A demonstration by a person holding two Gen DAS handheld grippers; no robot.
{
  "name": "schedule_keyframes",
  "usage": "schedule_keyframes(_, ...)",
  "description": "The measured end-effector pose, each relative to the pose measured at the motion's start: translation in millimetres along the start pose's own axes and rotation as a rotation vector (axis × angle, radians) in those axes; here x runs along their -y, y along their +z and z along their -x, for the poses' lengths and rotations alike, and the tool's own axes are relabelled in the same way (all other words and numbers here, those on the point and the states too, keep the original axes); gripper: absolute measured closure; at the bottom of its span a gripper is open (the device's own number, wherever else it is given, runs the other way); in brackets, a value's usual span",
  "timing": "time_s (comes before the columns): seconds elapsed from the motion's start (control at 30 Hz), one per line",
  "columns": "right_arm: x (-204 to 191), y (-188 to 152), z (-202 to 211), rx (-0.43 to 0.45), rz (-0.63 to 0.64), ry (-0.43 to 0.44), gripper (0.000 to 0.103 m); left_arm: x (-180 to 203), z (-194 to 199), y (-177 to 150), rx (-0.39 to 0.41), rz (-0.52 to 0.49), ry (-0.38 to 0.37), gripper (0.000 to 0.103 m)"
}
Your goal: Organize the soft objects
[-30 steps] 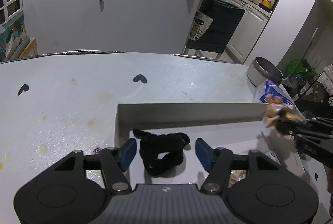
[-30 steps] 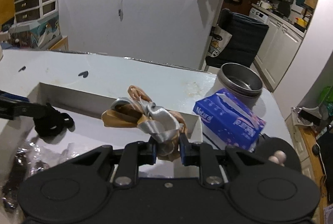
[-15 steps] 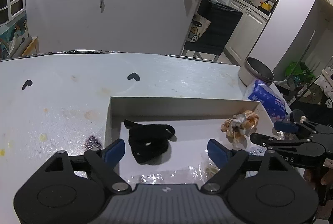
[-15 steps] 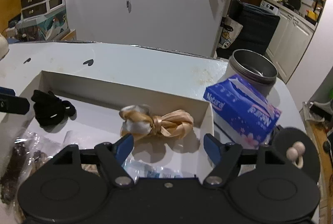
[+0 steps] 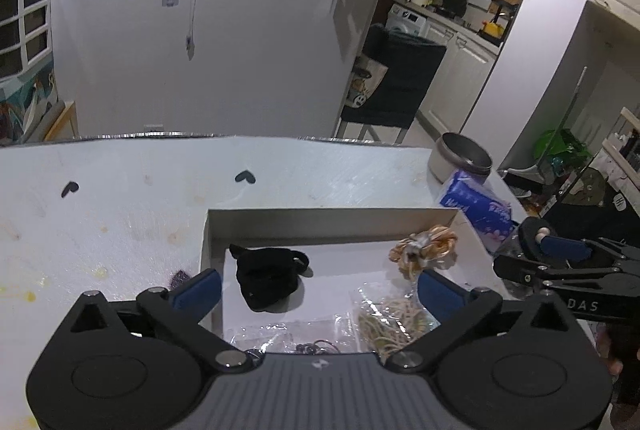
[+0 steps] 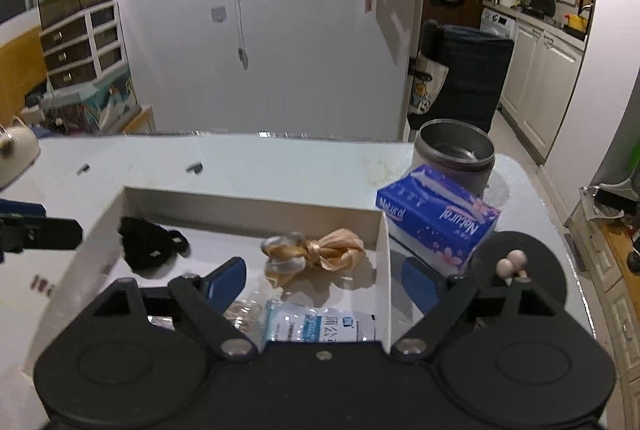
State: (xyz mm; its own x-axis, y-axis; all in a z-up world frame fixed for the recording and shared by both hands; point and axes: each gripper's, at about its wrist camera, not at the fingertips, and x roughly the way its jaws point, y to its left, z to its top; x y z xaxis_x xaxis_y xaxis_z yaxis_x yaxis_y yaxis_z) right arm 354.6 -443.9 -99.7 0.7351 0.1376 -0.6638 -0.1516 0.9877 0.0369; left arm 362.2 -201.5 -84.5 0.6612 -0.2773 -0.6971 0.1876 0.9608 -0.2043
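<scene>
Left wrist view: claw body hides plastic packets (image 5: 384, 318) at box (image 5: 328, 218) front.

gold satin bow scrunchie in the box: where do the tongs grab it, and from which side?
Grip the gold satin bow scrunchie at its knotted waist, coming from above. It lies flat on the white cardboard box floor, loops spread left and right, so the narrow knot fits between the pads. The box's right wall stands close, which hampers a side approach.
</scene>
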Motion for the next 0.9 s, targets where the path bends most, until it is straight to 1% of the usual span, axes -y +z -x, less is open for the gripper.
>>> schedule_keyframes(0.1, -6, 2, 21, 0.031, -0.006, 0.007, 0.012, 3, 17, -2, 0.026, -0.003, -0.002, 0.000)
schedule_keyframes(0.3, -21, 1, 64, 0.094, -0.007, 0.013, 0.008, 6, 60, -6, 0.090, 0.004, -0.004, 0.000)
schedule_keyframes(0.5, -35, -4, 105, 0.147, -0.017, -0.002, 0.006, 4, 103, -18, 0.137, 0.002, -0.004, 0.000)
schedule_keyframes(0.8, -61, -23, 163, 0.206, -0.037, -0.018, 0.003, 1, 161, -48, 0.185, -0.018, -0.002, 0.000)
schedule_keyframes(0.9, -70, -32, 181, 0.222, -0.038, -0.021, 0.003, -1, 176, -60, 0.193, -0.016, 0.014, 0.000)
